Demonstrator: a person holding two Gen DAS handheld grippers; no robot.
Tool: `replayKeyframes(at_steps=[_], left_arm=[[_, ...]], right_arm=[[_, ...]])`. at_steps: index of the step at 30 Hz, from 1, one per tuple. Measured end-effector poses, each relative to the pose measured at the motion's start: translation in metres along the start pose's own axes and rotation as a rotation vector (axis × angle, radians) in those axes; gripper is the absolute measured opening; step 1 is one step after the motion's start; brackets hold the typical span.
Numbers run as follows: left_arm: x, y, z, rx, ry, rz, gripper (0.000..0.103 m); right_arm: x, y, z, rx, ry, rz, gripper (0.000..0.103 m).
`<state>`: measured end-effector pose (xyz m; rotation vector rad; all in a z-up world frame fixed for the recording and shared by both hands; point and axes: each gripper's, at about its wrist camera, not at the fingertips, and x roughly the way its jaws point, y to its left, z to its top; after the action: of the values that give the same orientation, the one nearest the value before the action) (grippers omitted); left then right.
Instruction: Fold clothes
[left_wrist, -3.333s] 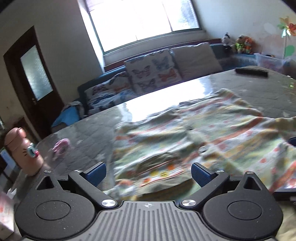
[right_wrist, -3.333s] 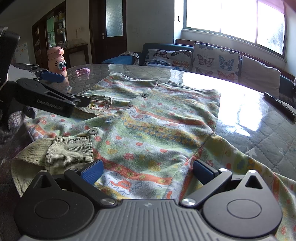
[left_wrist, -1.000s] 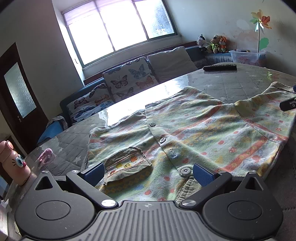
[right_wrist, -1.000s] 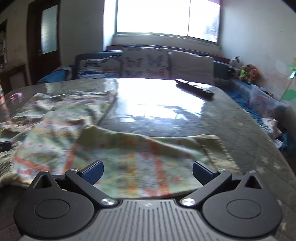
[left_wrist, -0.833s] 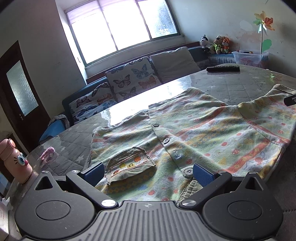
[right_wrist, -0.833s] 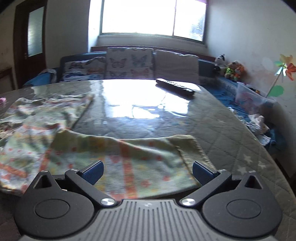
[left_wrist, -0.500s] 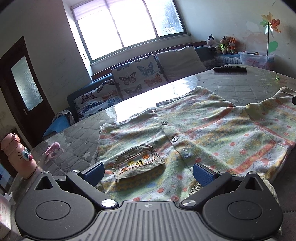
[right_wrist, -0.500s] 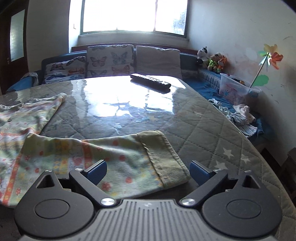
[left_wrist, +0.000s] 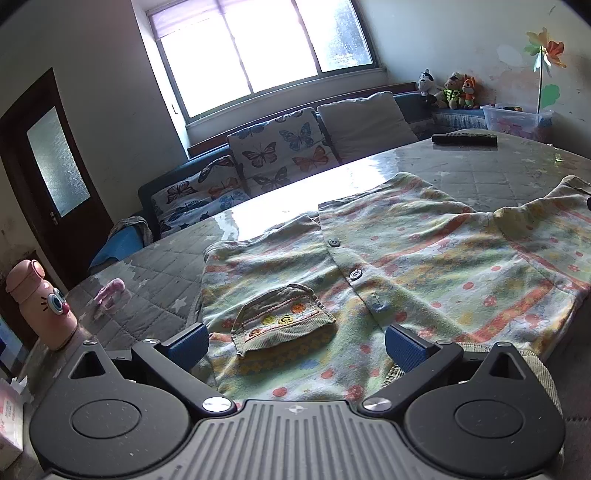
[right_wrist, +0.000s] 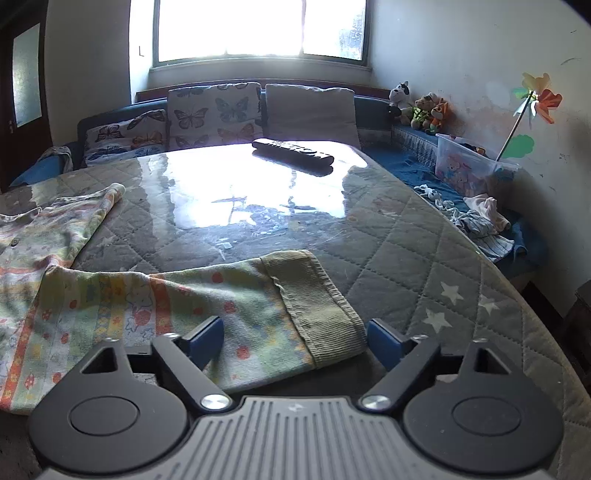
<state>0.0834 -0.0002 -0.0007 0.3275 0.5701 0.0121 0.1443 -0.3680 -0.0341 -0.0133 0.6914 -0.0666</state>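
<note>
A child's patterned button shirt (left_wrist: 424, 258) lies spread flat on the quilted table (left_wrist: 517, 173), with a corduroy pocket (left_wrist: 284, 321) near its front hem. My left gripper (left_wrist: 295, 343) stands open just over that hem, the pocket between its blue fingertips (left_wrist: 188, 343), touching nothing. In the right wrist view one sleeve (right_wrist: 166, 299) stretches to the right and ends in a ribbed green cuff (right_wrist: 317, 306). My right gripper (right_wrist: 294, 341) straddles the sleeve end. Its jaws are closing, with the cuff between them and a gap still at each pad.
A black remote (right_wrist: 293, 151) lies at the far side of the table. A pink cartoon bottle (left_wrist: 40, 299) and a small pink object (left_wrist: 109, 297) stand at the left. A sofa with butterfly cushions (left_wrist: 280, 151) runs behind. The table's right edge (right_wrist: 517, 295) drops to clothes and a plastic box (right_wrist: 465, 166).
The right gripper swung right along the sleeve until the cuff came between its fingers, and its jaws narrowed. The left gripper stayed over the front hem, still open.
</note>
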Motion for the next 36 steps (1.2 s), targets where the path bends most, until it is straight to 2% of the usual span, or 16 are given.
replayKeyframes(at_steps=[2,5,7,10,14,17,25,32,36], left_arm=[[0.0,0.0,0.0,-0.001,0.001,0.001,0.103],[0.0,0.0,0.0,-0.003,0.001,0.001,0.103],[0.0,0.001,-0.001,-0.004,0.001,0.002,0.103],[-0.001,0.002,-0.001,-0.01,0.0,0.004,0.103],[-0.004,0.007,-0.002,-0.02,-0.006,0.009,0.103],[-0.007,0.012,-0.004,-0.034,-0.01,0.021,0.103],[-0.016,0.034,-0.014,-0.09,-0.013,0.046,0.103],[-0.023,0.051,-0.028,-0.137,-0.013,0.058,0.103],[-0.024,0.059,-0.035,-0.157,-0.005,0.068,0.103]], right_arm=[[-0.001,-0.001,0.0,0.006,0.0,-0.002,0.071],[-0.004,-0.004,-0.001,0.023,-0.001,-0.008,0.052],[-0.006,-0.006,0.0,0.046,0.001,0.006,0.03],[-0.01,-0.009,0.001,0.072,-0.007,0.014,0.018],[-0.03,-0.003,0.01,0.1,-0.059,0.086,0.014],[-0.05,0.011,0.024,0.096,-0.111,0.179,0.012],[-0.086,0.087,0.067,0.01,-0.212,0.44,0.01],[-0.093,0.179,0.083,-0.124,-0.207,0.612,0.009],[-0.092,0.225,0.081,-0.185,-0.175,0.683,0.009]])
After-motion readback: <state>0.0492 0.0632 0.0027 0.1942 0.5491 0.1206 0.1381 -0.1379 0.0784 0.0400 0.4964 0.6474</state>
